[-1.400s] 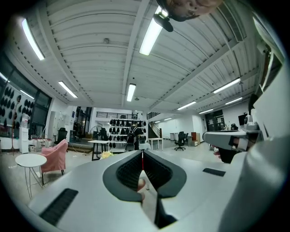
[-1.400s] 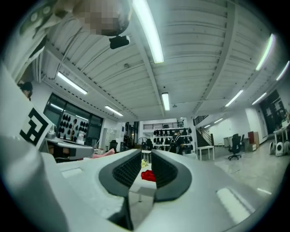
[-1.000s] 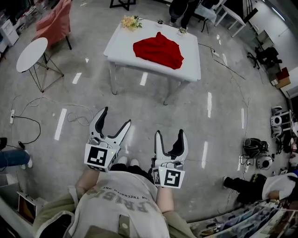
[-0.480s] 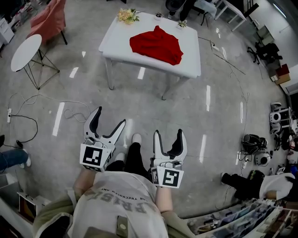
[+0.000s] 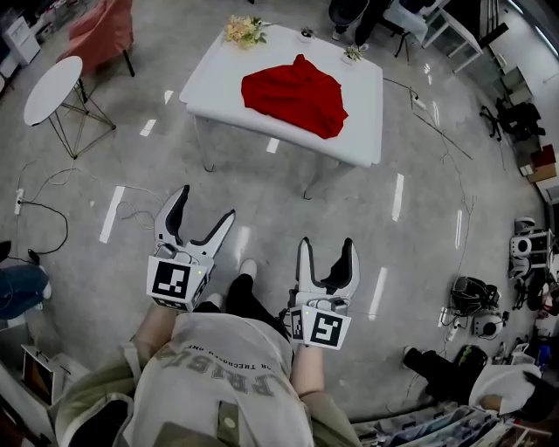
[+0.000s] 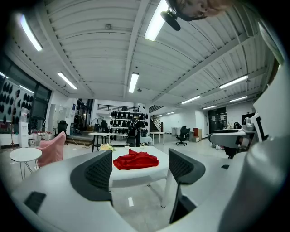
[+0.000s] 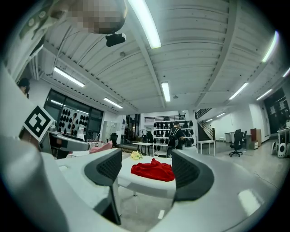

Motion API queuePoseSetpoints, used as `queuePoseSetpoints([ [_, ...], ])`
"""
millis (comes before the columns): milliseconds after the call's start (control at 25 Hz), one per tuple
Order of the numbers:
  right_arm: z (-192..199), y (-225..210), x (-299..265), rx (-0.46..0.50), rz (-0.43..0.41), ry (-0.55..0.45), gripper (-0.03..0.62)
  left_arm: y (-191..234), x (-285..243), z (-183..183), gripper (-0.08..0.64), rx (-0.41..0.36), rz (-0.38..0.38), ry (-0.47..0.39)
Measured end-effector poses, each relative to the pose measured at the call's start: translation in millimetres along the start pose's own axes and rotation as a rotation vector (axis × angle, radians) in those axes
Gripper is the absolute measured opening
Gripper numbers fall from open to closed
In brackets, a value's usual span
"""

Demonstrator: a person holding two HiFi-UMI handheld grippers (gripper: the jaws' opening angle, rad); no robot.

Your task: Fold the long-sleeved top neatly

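You stand with both grippers empty, well back from the table.
Your left gripper [image 5: 203,205] and right gripper [image 5: 327,246] hold their jaws apart on nothing; farther off, the red long-sleeved top [image 5: 294,94] lies crumpled on the white table [image 5: 227,65].

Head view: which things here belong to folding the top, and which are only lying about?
For the job: red top, white table under it, left gripper, right gripper (both open, empty).
Only lying about: flowers on the table's far corner, round side table, pink chair.
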State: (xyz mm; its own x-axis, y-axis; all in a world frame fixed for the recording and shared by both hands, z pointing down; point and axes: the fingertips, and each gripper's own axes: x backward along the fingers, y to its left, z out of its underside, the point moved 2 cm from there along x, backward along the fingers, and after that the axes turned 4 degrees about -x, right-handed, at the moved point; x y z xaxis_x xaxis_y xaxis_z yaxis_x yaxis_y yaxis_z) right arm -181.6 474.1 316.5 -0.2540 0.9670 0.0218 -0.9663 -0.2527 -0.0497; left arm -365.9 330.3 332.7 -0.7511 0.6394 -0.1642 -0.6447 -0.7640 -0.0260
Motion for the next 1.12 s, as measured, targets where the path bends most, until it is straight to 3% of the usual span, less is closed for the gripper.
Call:
queuePoseSetpoints([
  [160,1,-33,-31,-0.009,-0.028,-0.001,0.334,-17,-42,0,0.371,0.033,0.001,0.01],
  [400,-5,-68,-68,-0.017,-0.075,-0.016,0.334,-30,-83,-15,0.371,0.004,-0.025,0.011],
  [800,20,-85,-110,-0.055,-0.125,0.033,0.334,-24,-113,3,0.371,-0.008,-0.046,0.122],
  [1120,33,-87,-151,-0.035,-0.106,0.08,0.334,-8,-167,8,0.371,-0.001,0.031,0.141],
])
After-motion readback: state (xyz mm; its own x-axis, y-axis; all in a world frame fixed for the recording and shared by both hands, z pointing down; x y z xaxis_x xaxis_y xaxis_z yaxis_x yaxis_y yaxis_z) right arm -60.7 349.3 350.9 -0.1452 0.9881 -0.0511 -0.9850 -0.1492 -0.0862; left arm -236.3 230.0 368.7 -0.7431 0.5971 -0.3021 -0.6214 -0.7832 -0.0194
